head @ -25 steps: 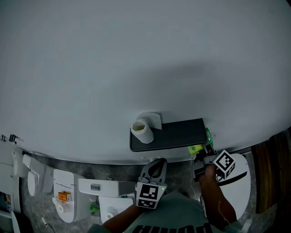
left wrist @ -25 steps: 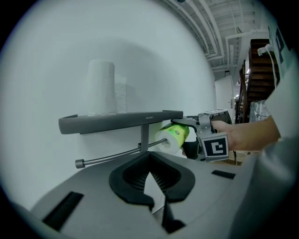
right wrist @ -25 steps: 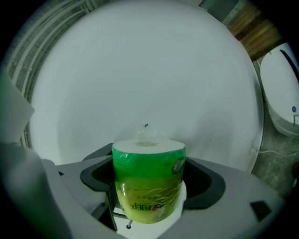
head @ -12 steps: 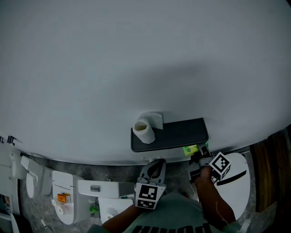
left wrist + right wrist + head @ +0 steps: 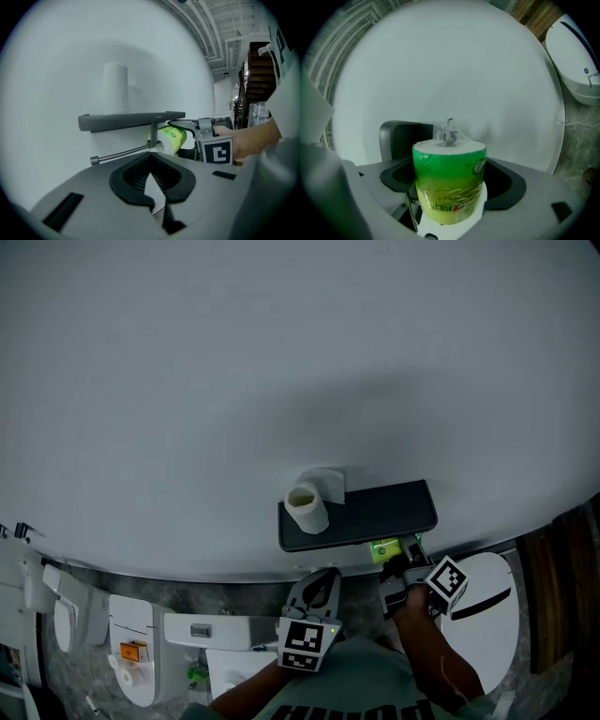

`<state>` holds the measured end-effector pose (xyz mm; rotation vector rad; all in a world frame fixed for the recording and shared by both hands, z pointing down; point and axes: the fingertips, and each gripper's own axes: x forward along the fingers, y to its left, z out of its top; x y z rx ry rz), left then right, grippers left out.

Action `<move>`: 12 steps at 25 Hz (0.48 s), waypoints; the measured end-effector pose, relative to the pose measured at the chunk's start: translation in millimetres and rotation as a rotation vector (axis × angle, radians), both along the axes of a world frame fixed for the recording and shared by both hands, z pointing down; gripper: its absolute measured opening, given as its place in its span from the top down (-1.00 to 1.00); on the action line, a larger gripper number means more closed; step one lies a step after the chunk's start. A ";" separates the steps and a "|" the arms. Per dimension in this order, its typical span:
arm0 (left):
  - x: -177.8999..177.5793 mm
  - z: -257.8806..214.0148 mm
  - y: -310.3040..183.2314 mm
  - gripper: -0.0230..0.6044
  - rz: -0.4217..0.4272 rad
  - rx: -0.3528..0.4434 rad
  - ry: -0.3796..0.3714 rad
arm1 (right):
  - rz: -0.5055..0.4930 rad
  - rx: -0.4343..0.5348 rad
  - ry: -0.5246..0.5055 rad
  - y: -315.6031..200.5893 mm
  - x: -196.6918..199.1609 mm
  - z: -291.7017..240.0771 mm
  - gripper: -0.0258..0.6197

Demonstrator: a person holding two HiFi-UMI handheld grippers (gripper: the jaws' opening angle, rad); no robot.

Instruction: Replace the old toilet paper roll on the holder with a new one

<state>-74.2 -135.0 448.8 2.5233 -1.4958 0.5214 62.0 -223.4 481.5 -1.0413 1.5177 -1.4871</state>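
A dark shelf [image 5: 361, 514] is fixed to the pale wall, and the old white roll [image 5: 307, 505] stands upright on its left end. Under the shelf [image 5: 131, 119] a bare holder bar [image 5: 123, 153] sticks out to the left. My right gripper [image 5: 394, 563] is just below the shelf's right part, shut on a new roll in green wrap [image 5: 449, 180]. From the left gripper view this green roll [image 5: 172, 138] sits at the bar's bracket end. My left gripper [image 5: 319, 585] hangs lower, short of the shelf, shut with nothing in it.
White toilet fixtures [image 5: 131, 634] line the floor at the lower left. A white toilet lid [image 5: 483, 615] lies right of my right arm, with a wooden panel [image 5: 562, 587] beyond it. The stone-patterned floor [image 5: 234, 592] runs along the wall.
My right gripper has carried the green roll leftward, in under the shelf's right end. The left gripper has stayed where it was.
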 end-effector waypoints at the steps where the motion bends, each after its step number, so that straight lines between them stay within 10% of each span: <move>1: -1.7 -0.2 0.7 0.91 0.001 0.000 0.000 | 0.004 -0.001 -0.008 0.6 -1.4 -0.1 -0.45; 12: -6.9 0.8 4.9 0.91 0.024 0.007 0.012 | 0.038 0.010 -0.063 5.5 -3.7 8.1 -0.46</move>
